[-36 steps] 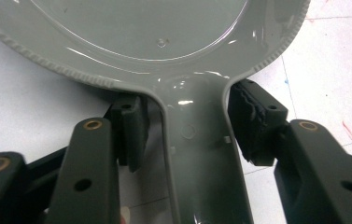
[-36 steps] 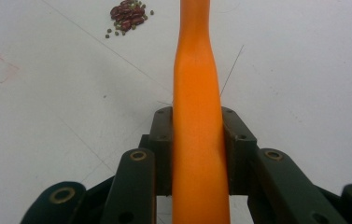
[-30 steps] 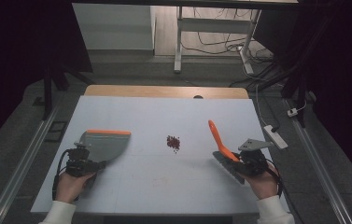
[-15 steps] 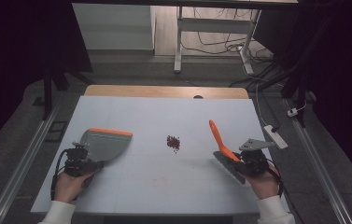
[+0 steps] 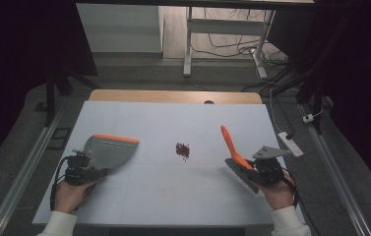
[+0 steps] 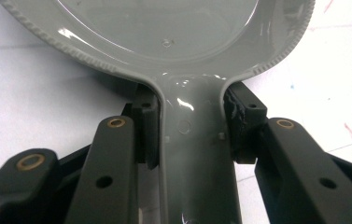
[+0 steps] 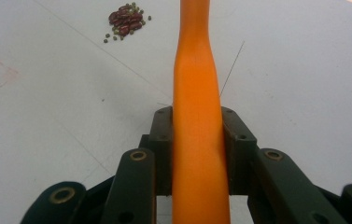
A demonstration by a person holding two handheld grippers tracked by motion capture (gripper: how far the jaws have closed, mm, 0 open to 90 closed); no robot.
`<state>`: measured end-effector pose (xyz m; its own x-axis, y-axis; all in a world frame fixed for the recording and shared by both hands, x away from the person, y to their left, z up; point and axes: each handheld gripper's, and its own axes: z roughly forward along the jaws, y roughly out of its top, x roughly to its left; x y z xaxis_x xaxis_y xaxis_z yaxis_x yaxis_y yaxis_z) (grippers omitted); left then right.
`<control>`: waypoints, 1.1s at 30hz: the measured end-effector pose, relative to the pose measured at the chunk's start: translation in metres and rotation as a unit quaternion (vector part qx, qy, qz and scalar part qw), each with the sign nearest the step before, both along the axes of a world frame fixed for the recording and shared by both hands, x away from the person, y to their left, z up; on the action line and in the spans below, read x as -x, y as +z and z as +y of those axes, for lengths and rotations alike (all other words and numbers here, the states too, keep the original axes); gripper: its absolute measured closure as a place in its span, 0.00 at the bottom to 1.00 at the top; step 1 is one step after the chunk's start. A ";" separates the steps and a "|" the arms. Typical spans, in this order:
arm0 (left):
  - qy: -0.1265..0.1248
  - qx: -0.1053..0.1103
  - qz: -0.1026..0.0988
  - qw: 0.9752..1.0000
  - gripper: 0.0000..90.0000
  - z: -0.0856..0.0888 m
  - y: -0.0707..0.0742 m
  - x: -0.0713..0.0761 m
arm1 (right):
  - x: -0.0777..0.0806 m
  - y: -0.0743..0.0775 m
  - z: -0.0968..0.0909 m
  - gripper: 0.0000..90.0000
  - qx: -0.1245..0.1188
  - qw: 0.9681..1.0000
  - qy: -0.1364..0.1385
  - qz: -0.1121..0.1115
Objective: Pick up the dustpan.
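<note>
A grey dustpan (image 5: 110, 150) with an orange front lip lies flat on the white table (image 5: 173, 201) at the left. My left gripper (image 5: 97, 172) is shut on its grey handle (image 6: 194, 154), pads pressed on both sides. At the right, my right gripper (image 5: 247, 166) is shut on the orange handle (image 7: 194, 70) of a brush (image 5: 230, 142), which points up and away; its grey bristle head (image 5: 239, 176) rests near the table. A small pile of red and green beans (image 5: 183, 150) sits between the two tools, ahead and left of the brush in the right gripper view (image 7: 124, 21).
A white power strip (image 5: 291, 143) lies at the table's right edge. A wooden strip (image 5: 173, 96) borders the far side. Beyond it stand a desk frame (image 5: 189, 44) and floor cables. Metal rails run along both sides of the table.
</note>
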<state>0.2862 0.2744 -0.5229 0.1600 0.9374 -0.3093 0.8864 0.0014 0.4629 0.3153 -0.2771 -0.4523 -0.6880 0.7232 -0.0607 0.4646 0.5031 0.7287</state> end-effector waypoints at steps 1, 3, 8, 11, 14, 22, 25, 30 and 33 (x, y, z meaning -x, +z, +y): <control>-0.003 0.009 -0.007 1.000 0.69 0.002 0.001 0.000 | 0.000 0.000 0.000 0.78 0.002 1.000 0.000 -0.001; -0.011 0.025 -0.023 0.999 0.69 0.005 0.003 -0.001 | 0.000 -0.001 -0.002 0.78 0.000 1.000 0.000 0.001; -0.027 0.046 -0.048 0.997 0.69 0.013 0.006 -0.005 | -0.001 0.001 -0.005 0.78 -0.008 1.000 -0.008 -0.002; -0.042 0.071 -0.069 0.994 0.69 0.019 0.009 -0.006 | 0.000 0.003 -0.009 0.78 -0.018 1.000 -0.013 -0.006; -0.047 0.083 -0.081 0.992 0.69 0.024 0.011 -0.007 | -0.001 0.004 -0.012 0.78 -0.031 0.999 -0.023 -0.005; -0.065 0.081 -0.084 0.991 0.69 0.021 0.010 -0.009 | -0.001 0.006 -0.007 0.78 -0.037 0.999 -0.022 -0.004; -0.072 0.074 -0.090 0.991 0.69 0.018 0.013 -0.006 | 0.001 0.005 -0.006 0.78 -0.036 0.999 -0.018 -0.007; -0.087 0.065 -0.113 0.988 0.69 0.016 0.021 0.001 | 0.000 0.006 -0.002 0.78 -0.040 0.999 -0.011 -0.014; -0.095 0.067 -0.125 0.985 0.69 0.016 0.023 0.003 | 0.001 0.007 -0.001 0.78 -0.043 0.999 -0.010 -0.015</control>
